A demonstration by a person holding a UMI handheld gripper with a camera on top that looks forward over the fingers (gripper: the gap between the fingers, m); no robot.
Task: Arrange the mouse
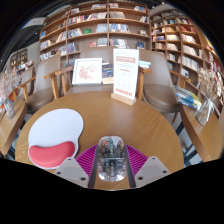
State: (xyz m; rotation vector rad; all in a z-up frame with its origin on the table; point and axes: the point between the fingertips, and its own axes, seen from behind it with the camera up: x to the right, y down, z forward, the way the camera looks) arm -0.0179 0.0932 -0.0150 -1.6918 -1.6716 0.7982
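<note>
So the gripper [111, 172] is sitting low over a round wooden table [140, 120], and the mouse [111, 158] is sitting right between its 2 fingers, near the table's front edge. It's a greyish, kind of see-through-looking mouse with its body pointing away from the camera. Both magenta pads [87, 157] are hugging its sides with no gap showing, so the claw is looking clenched on the mouse, though whether the mouse is touching the tabletop or hanging just above it, I can't tell. Just off to the left of the fingers, a white mouse pad [56, 130] with a red wrist rest [52, 153] is lying flat on the table, apart from the mouse. Further back on the table, a standing sign [125, 76] with orange and white print is propped upright, and a framed card [88, 71] is leaning beside it to the left. Chairs [160, 85] are sitting around the far side, and tall bookshelves [95, 25] packed with books are filling the background.
</note>
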